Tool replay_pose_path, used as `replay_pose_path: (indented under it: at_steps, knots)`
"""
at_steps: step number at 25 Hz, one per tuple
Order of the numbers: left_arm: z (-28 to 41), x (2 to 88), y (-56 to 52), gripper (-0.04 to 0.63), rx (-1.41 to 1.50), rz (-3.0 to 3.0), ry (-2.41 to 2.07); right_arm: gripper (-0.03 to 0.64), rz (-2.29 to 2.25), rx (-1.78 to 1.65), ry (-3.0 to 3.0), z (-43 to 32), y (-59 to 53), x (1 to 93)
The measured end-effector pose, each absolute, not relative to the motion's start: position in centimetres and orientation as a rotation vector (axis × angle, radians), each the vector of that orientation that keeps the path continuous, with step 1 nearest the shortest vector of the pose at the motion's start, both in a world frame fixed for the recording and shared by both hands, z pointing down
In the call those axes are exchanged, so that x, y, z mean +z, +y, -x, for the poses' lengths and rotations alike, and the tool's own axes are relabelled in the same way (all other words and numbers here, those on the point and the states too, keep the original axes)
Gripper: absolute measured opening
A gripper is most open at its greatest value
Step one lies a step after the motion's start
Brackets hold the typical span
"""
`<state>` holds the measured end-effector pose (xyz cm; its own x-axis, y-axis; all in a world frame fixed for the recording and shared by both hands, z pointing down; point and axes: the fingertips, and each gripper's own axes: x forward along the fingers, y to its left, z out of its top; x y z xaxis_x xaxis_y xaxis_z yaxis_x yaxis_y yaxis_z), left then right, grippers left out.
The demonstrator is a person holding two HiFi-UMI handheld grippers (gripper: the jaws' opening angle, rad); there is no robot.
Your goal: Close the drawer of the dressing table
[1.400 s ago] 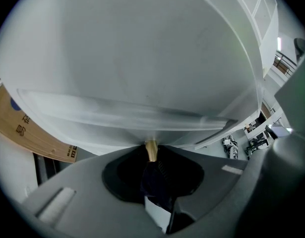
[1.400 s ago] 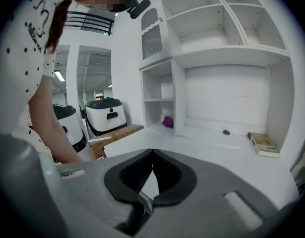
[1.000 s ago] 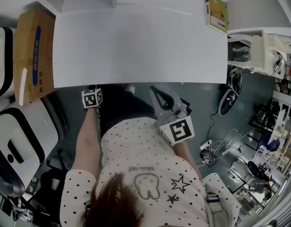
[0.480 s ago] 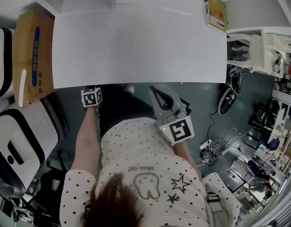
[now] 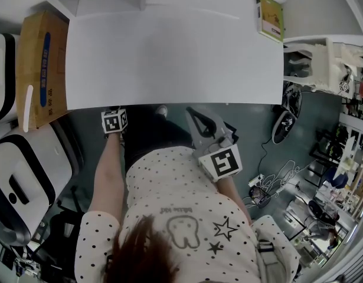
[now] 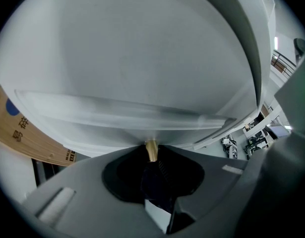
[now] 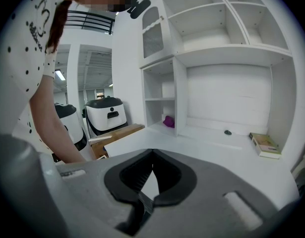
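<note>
Head view: left gripper [image 5: 114, 122] under tabletop [image 5: 169, 58]

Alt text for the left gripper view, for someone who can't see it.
The left hand-held gripper is shut on a small brass knob at the lower edge of the white dressing table, which fills the view. A cardboard box shows at left.

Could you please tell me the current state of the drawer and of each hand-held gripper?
Left hand-held gripper: shut on the brass knob of the drawer.
Right hand-held gripper: shut, holding nothing.
Drawer: seemingly pushed in; in the head view nothing juts past the tabletop edge.
</note>
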<state>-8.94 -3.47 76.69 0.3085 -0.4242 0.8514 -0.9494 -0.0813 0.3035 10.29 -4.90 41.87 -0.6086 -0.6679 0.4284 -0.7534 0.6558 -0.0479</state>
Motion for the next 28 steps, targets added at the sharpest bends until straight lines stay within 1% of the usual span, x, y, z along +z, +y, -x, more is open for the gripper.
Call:
replay_pose_path:
  at_steps: [16,23,28]
  knots:
    - [9.1,76.6,-3.4,0.086,0.741,-1.65,-1.261,-0.006,-1.157,0.301,-2.506,-10.9,-4.8,41.4]
    - [9.3,75.8,-3.3,0.094,0.688,-1.644,-1.296,-0.006,-1.166,0.302,-2.512,-11.0,-4.7,41.3]
    - [9.7,75.3,-3.2,0.081,0.66,-1.656,-1.306,-0.006,-1.163,0.296,-2.524,-10.9,-4.6,41.3]
